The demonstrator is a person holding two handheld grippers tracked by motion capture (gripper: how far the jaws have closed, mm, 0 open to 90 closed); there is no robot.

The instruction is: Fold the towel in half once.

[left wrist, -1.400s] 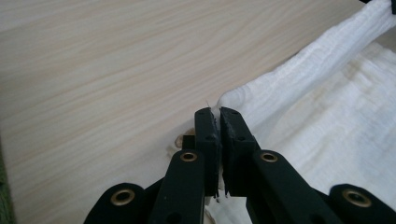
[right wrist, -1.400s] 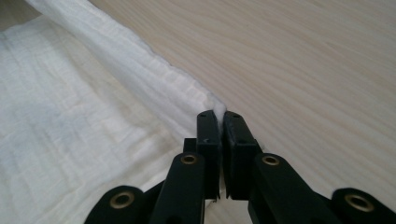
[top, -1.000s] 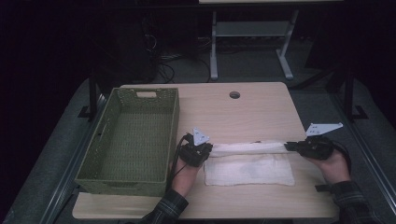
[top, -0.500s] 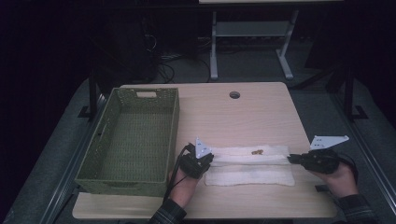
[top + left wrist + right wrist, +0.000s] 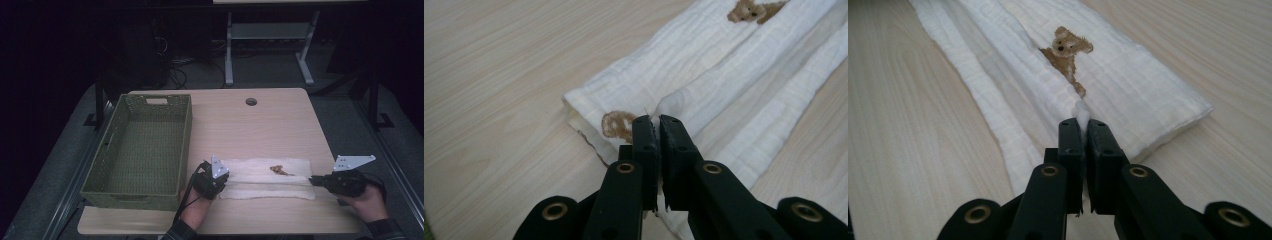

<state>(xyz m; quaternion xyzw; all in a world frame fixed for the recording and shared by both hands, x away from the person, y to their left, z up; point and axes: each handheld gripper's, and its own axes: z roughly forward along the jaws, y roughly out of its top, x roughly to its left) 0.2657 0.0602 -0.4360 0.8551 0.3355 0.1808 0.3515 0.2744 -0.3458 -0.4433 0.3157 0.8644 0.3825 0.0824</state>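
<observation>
Wooden desk (image 5: 280, 125) with a green basket (image 5: 142, 147) at left; a folded white cloth (image 5: 270, 178) lies along the near edge, left claw (image 5: 223, 181) and right claw (image 5: 313, 180) each clenched on one end's fold.

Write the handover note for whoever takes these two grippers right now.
Left gripper: shut on a fold of the white cloth at its end nearest the basket.
Right gripper: shut on the same fold at the opposite end.
Things: the cloth, printed with small brown bears, lies in a long folded strip near the front edge of the table. The green woven basket stands to its left with nothing in it.
Done: the cloth is folded lengthwise, with both ends pinched.
Left: probably lay the held fold down, fold the strip shorter, and perhaps put it in the basket.
</observation>
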